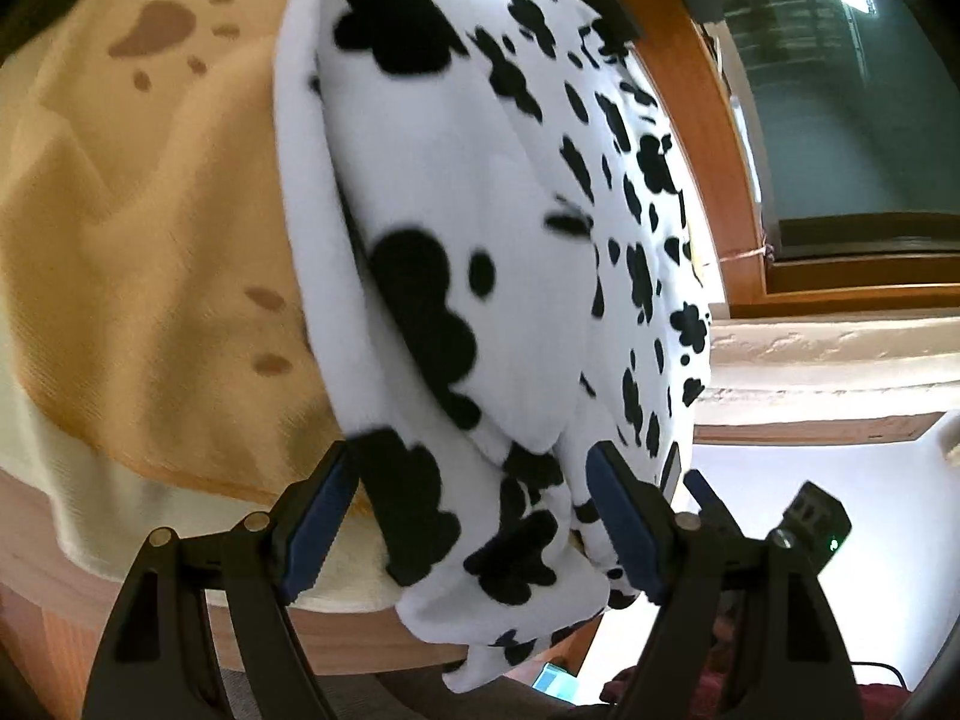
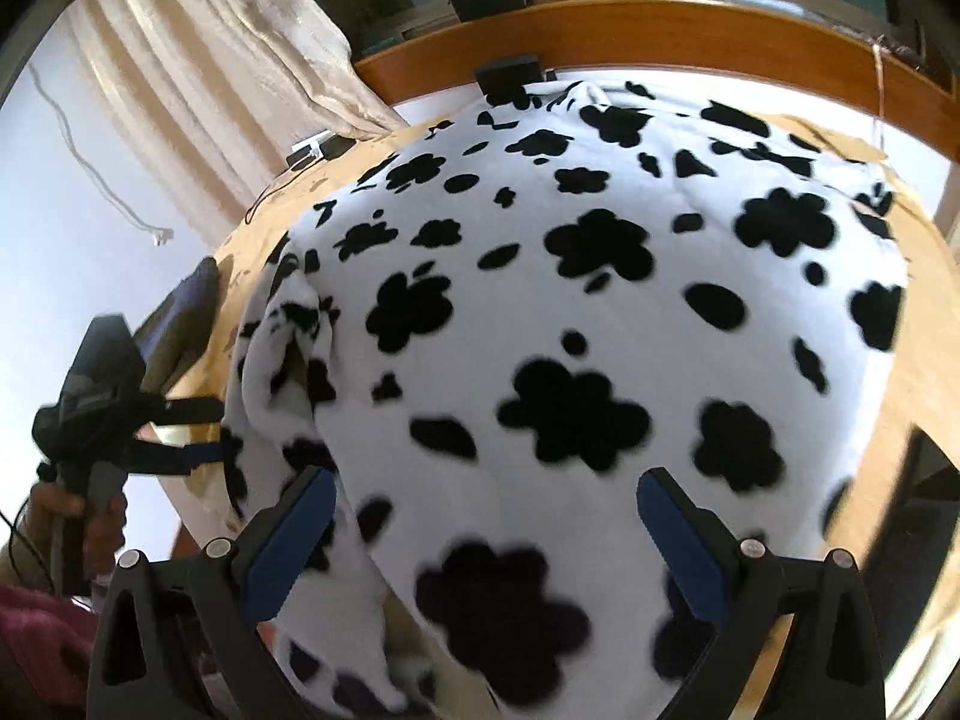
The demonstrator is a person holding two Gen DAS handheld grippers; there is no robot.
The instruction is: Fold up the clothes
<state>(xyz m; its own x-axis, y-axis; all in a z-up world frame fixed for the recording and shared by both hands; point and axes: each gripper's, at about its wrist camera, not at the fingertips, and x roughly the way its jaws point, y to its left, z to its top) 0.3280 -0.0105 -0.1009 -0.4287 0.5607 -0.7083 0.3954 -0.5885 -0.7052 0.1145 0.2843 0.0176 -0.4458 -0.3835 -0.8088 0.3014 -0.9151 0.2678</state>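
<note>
A fleece garment, white with black cow spots (image 1: 480, 210), lies folded on a bed with a tan cover (image 1: 150, 240); its near end hangs over the bed's edge. My left gripper (image 1: 471, 522) is open, its blue-padded jaws on either side of the hanging end, not closed on it. In the right wrist view the garment (image 2: 570, 330) fills most of the frame. My right gripper (image 2: 483, 546) is open wide, jaws on either side of the garment's near edge. The left gripper (image 2: 180, 378) shows at that view's left side beside the garment.
A wooden headboard rail (image 2: 660, 30) runs behind the bed, with a dark window (image 1: 852, 120) above it. Cream curtains (image 2: 198, 72) hang at the far left. A white wall (image 1: 840, 510) and a small black device (image 2: 507, 75) lie at the bed's edges.
</note>
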